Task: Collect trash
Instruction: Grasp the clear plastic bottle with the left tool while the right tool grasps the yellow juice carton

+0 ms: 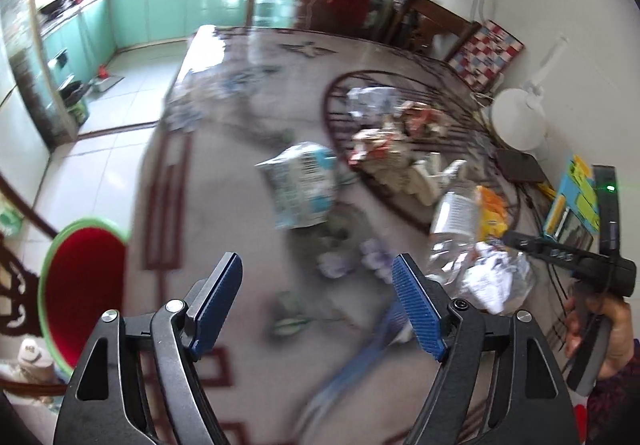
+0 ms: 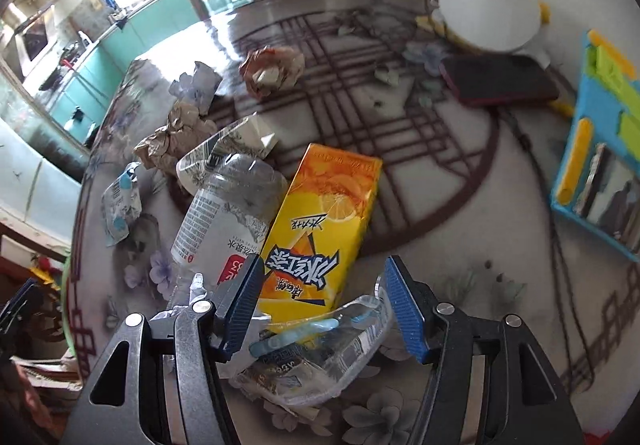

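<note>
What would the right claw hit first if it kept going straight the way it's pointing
Probably the yellow drink carton, which lies straight ahead between the open fingers of the right claw. A clear plastic wrapper sits closer beneath them, so depth is uncertain.

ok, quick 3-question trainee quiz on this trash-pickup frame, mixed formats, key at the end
1. True or false: the yellow drink carton stands upright.
2. What lies just left of the carton in the right wrist view? A) clear plastic bottle B) mug C) spoon
3. Fill in: the left gripper is open and holds ____.

Key: 1 false, it lies flat on the table. 2 A. 3 nothing.
</note>
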`<state>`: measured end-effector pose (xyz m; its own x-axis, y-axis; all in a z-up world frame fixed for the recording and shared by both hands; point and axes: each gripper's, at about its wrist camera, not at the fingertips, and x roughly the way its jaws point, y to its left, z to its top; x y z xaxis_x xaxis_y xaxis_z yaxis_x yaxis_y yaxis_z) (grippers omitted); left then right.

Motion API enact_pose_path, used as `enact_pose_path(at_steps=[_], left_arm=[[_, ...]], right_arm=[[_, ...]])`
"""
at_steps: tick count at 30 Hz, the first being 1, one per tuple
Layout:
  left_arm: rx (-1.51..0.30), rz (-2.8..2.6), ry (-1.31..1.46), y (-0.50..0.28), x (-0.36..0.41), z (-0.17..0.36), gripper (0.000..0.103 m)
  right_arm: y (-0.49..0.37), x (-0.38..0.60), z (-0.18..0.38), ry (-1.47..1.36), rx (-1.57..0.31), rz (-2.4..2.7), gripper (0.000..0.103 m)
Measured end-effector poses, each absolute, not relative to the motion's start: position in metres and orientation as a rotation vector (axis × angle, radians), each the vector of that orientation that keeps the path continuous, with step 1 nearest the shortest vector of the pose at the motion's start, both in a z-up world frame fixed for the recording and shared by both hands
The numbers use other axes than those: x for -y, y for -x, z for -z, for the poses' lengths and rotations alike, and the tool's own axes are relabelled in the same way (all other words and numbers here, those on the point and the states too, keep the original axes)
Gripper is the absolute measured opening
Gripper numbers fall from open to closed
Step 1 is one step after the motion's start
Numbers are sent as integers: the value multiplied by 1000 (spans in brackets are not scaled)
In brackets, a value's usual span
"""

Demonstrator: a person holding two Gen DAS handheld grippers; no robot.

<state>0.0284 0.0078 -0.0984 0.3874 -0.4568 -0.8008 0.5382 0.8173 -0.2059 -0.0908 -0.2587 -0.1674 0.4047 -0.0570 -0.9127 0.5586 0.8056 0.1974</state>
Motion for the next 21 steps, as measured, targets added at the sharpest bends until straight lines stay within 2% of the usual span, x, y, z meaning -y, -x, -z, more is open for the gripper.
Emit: enact_pose_path(at_steps=[4, 6, 9, 11, 14, 21], left_arm=[[-985, 682, -126, -20, 39, 97, 78], [-987, 692, -119, -17, 54, 95, 78], [-975, 693, -125, -10, 71, 92, 80], [-976, 691, -144, -7, 81, 92, 80], [-986, 682, -169, -5, 91, 95, 80], [-1078, 720, -159, -11, 123, 108, 82]], right_arm=[[75, 260, 186, -534, -1138, 333, 61], [66, 262, 191, -536, -1144, 293, 70], [53, 264, 206, -503, -1190, 276, 72], [52, 266, 209, -504, -1184, 246, 72], [55, 273, 205, -505, -1154, 217, 65], [76, 319, 176, -585, -1011, 250, 63]])
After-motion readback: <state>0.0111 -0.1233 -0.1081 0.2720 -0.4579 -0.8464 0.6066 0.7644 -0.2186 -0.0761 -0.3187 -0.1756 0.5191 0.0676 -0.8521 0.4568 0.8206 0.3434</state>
